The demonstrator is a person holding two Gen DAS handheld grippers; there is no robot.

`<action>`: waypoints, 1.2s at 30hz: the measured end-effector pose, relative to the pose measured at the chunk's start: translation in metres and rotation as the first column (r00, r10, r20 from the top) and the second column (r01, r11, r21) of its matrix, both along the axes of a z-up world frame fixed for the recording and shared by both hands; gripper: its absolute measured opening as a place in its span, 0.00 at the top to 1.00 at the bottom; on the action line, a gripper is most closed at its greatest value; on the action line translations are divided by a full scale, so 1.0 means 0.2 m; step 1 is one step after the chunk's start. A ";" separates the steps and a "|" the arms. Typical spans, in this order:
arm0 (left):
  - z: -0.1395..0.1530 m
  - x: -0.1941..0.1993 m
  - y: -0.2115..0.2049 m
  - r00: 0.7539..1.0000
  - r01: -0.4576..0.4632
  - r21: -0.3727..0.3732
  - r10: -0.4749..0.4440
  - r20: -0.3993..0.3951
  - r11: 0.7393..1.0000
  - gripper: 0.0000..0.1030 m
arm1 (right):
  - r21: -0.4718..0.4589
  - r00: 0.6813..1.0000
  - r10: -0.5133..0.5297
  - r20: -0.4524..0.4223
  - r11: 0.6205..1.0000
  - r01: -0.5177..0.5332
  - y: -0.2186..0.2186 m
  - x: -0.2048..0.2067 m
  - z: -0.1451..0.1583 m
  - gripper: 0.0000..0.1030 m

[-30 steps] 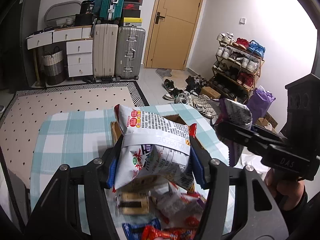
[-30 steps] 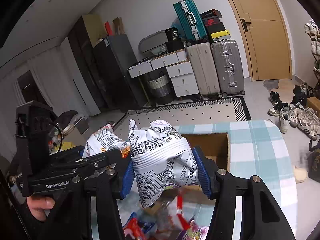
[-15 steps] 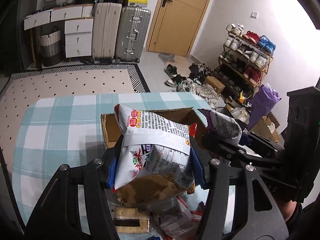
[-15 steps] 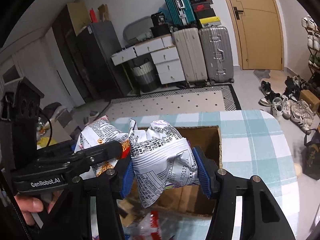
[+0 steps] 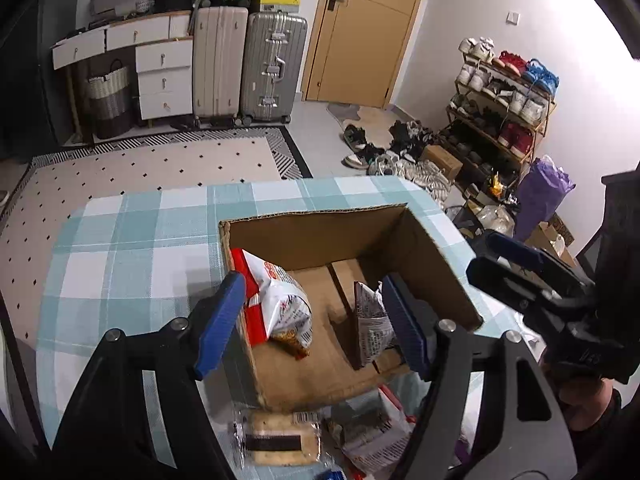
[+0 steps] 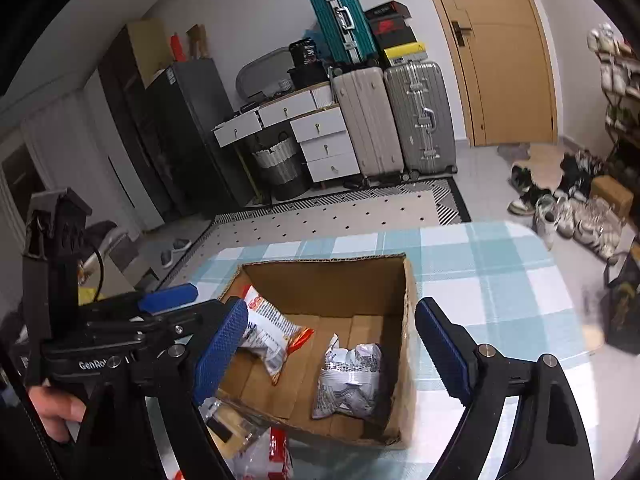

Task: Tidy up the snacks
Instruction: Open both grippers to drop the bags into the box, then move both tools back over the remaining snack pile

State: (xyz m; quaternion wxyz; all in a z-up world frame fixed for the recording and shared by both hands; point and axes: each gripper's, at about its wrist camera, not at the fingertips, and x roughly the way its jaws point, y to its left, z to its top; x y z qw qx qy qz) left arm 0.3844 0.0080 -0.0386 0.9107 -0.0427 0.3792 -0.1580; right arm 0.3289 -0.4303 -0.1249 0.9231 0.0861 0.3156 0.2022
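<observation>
Snacks are what both tools have just let go of: the left gripper (image 5: 312, 324) and the right gripper (image 6: 326, 354) have each been opening their jaws, and now nothing sits between either pair of blue pads, both hanging spread over the cardboard box (image 6: 332, 276). Under the left tool the red-and-white packet (image 5: 280, 308) lies against the box's left wall, tilted on its side. Under the right tool the grey printed packet (image 6: 348, 376) sits crumpled on the box floor near the right wall, apart from the first. So two packets are in, and the rest of the box floor is bare cardboard.

Outward from the box, on the checked tablecloth (image 5: 132, 248) at its near side, more is waiting: a clear-wrapped biscuit bar (image 5: 280, 438) just beside the box's front wall, a crumpled white wrapper (image 5: 372, 436) next to it, and a red-and-white bag (image 6: 268, 460) at the lower edge of the right view. How many more lie below the frame I cannot tell. By my reading the job is early to midway, with the loose pile in front of the box yet to be picked up and dropped in
</observation>
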 end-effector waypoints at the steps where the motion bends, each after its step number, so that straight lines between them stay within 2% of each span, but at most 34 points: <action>1: 0.01 -0.02 0.00 1.000 -0.002 0.003 0.002 0.011 1.000 0.29 | -0.008 1.000 0.007 0.006 1.000 -0.007 0.00 -0.02 0.01 0.15; 7: 0.11 -0.19 0.03 0.999 -0.020 0.017 0.019 0.037 1.000 0.27 | -0.036 0.998 0.041 0.041 0.999 -0.040 0.04 -0.19 0.10 0.15; 11: 0.16 -0.32 0.06 0.998 -0.035 0.022 0.034 0.052 0.999 0.22 | -0.064 0.996 0.055 0.075 0.997 -0.051 0.06 -0.34 0.15 0.14; 22: 0.26 -0.72 0.13 0.995 -0.068 0.023 0.066 0.072 0.997 0.19 | -0.077 0.986 0.075 0.150 0.995 -0.064 0.06 -0.74 0.31 0.08; 25: 0.32 -0.86 0.13 0.992 -0.072 0.029 0.068 0.104 0.997 0.18 | -0.086 0.981 0.083 0.173 0.994 -0.069 0.06 -0.86 0.33 0.07; 28: 0.35 -0.99 0.13 0.989 -0.073 0.026 0.069 0.132 0.997 0.10 | -0.086 0.979 0.085 0.184 0.994 -0.070 0.07 -0.97 0.34 0.06; 31: 0.36 -1.11 0.11 0.987 -0.071 0.038 0.065 0.150 0.997 0.09 | -0.077 0.977 0.087 0.196 0.994 -0.073 0.09 -1.06 0.36 0.05; 36: 0.37 -1.24 0.11 0.988 -0.088 0.064 0.079 0.132 0.994 0.08 | -0.070 0.980 0.080 0.184 0.995 -0.068 0.10 -1.20 0.36 0.04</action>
